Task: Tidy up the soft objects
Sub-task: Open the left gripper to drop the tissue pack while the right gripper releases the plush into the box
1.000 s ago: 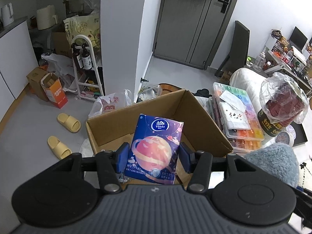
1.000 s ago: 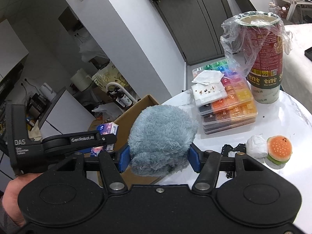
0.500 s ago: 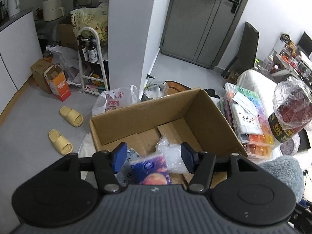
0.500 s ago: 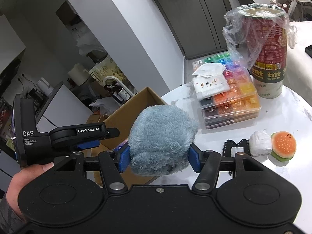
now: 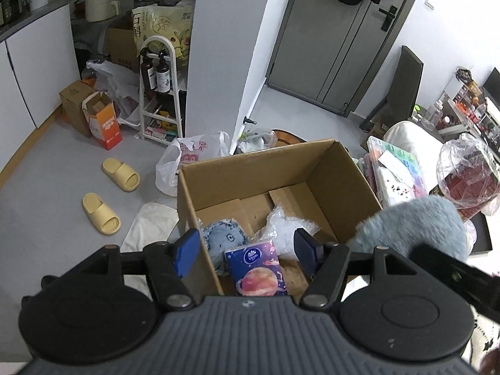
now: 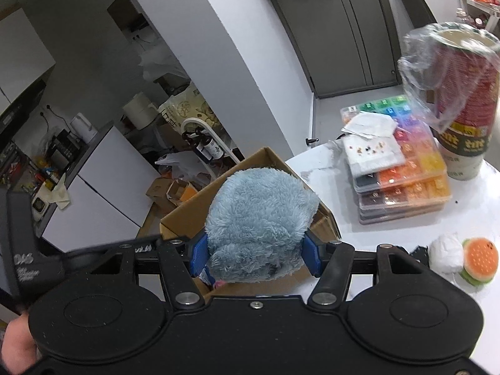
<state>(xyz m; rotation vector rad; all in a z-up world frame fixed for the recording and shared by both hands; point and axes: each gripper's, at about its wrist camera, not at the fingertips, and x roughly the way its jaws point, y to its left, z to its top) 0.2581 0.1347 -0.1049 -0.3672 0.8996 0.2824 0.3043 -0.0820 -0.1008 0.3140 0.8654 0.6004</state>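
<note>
Over the cardboard box (image 5: 343,172) we hold the left tongs (image 5: 247,250) released; their jaws have just been opening, with nothing between the pads, and the tissue pack (image 5: 256,268) lies on the box floor beside a blue plush (image 5: 222,234) and a clear plastic bag (image 5: 287,228). The right tongs (image 6: 254,254) are clenched on the blue fluffy toy (image 6: 259,222), which hangs above the box's near corner, close to the tabletop (image 6: 468,218) edge. We think the toy may catch on the box wall or fall outside if we let go too early, because it is wide and the left tongs stand close. The pack reads "Vinda", and the red can (image 6: 462,118) reads "tnt". The burger toy (image 6: 478,259) waits on the tabletop.
</note>
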